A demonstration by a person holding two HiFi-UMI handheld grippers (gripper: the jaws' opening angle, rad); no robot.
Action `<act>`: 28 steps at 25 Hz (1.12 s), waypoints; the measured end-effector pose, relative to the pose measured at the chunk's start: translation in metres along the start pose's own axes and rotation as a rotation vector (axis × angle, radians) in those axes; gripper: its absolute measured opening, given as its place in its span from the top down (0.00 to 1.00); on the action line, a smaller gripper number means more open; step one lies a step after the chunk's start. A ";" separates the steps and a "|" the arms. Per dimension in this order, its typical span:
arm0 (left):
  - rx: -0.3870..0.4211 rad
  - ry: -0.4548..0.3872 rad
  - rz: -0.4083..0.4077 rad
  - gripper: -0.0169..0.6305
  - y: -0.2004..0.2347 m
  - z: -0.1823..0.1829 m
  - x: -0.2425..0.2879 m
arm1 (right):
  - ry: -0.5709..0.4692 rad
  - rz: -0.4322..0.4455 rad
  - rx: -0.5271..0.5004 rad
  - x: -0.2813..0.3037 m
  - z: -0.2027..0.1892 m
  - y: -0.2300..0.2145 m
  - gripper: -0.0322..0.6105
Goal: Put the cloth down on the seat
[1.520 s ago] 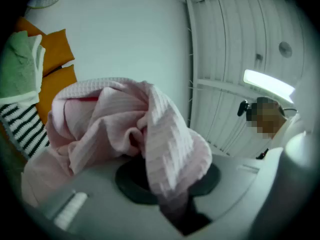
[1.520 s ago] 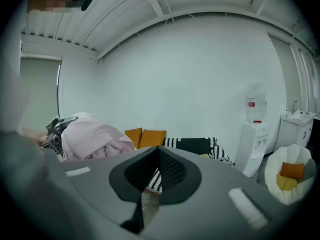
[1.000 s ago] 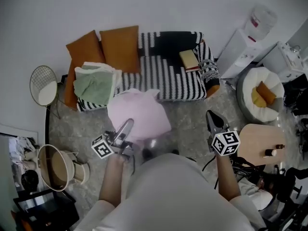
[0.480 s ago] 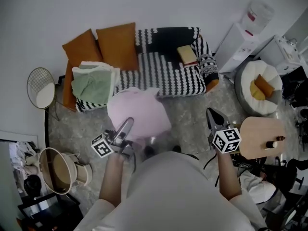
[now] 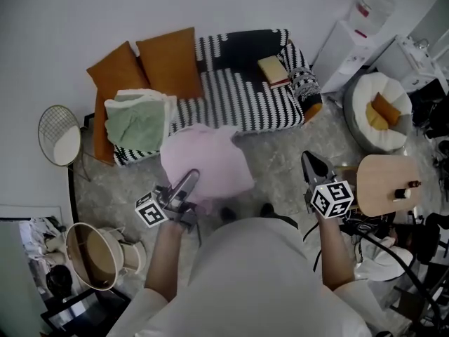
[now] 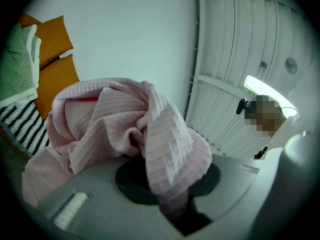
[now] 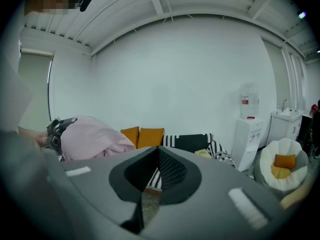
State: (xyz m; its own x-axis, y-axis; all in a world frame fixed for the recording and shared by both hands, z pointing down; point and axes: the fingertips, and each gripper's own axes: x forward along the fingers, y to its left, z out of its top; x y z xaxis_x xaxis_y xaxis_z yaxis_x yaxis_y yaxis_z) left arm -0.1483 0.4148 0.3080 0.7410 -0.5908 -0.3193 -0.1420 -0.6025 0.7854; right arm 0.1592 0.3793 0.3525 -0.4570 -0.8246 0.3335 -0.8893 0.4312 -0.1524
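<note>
A pink cloth (image 5: pixel 207 160) hangs bunched from my left gripper (image 5: pixel 189 181), which is shut on it in front of the sofa. In the left gripper view the cloth (image 6: pixel 125 129) drapes over the jaws and hides them. The black-and-white striped sofa seat (image 5: pixel 245 104) lies just beyond the cloth's far edge. My right gripper (image 5: pixel 309 161) is held to the right over the floor, shut with nothing in it. From the right gripper view (image 7: pixel 157 151) the cloth (image 7: pixel 90 136) shows at the left and the sofa (image 7: pixel 192 141) straight ahead.
On the sofa lie a folded green cloth (image 5: pixel 137 121) at the left, two orange cushions (image 5: pixel 165 62) and a book (image 5: pixel 272 70). A round wooden side table (image 5: pixel 382 184) and a white beanbag (image 5: pixel 382 111) stand at the right, a wire stool (image 5: pixel 59 125) and a basket (image 5: pixel 95 255) at the left.
Both grippers have drifted a little across the floor, the left still holding the pink cloth. The view has shifted, and the side table sits closer to the right gripper.
</note>
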 end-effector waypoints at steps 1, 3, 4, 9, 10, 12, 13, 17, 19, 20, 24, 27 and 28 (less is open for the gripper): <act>-0.002 0.007 -0.001 0.83 0.001 0.002 -0.003 | 0.002 0.000 0.000 0.002 -0.001 0.005 0.94; -0.005 0.018 -0.003 0.83 0.003 0.005 -0.010 | 0.004 0.005 -0.002 0.007 -0.002 0.016 0.94; -0.005 0.023 -0.005 0.83 0.003 0.006 -0.014 | 0.003 0.009 -0.003 0.009 -0.003 0.021 0.94; -0.012 0.025 -0.009 0.83 0.008 0.017 -0.029 | 0.005 0.024 -0.007 0.021 -0.005 0.044 0.94; -0.016 0.021 -0.007 0.83 0.009 0.019 -0.031 | 0.007 0.025 -0.007 0.024 -0.005 0.047 0.94; -0.020 0.013 -0.003 0.83 0.012 0.022 -0.034 | 0.010 0.026 -0.007 0.028 -0.005 0.049 0.94; -0.021 0.010 -0.001 0.83 0.013 0.023 -0.035 | 0.011 0.028 -0.006 0.029 -0.005 0.049 0.94; -0.021 0.005 0.004 0.83 0.015 0.025 -0.036 | 0.014 0.037 -0.003 0.034 -0.004 0.047 0.94; -0.016 0.004 0.007 0.83 0.015 0.027 -0.035 | 0.015 0.043 -0.005 0.038 -0.003 0.047 0.94; -0.013 0.003 0.008 0.83 0.016 0.028 -0.034 | 0.016 0.047 -0.006 0.041 -0.002 0.047 0.94; -0.003 -0.010 0.016 0.83 0.023 0.037 -0.034 | 0.020 0.066 -0.012 0.058 0.002 0.047 0.94; 0.002 -0.028 0.026 0.83 0.031 0.046 -0.031 | 0.024 0.086 -0.015 0.075 0.007 0.046 0.94; 0.003 -0.035 0.029 0.83 0.033 0.049 -0.029 | 0.025 0.095 -0.018 0.082 0.010 0.045 0.94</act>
State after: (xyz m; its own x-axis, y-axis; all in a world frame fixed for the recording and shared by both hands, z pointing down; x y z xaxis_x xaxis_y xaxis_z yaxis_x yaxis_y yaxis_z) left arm -0.2065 0.3853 0.3174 0.7133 -0.6262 -0.3147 -0.1652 -0.5867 0.7928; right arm 0.0819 0.3276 0.3641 -0.5381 -0.7705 0.3418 -0.8416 0.5133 -0.1679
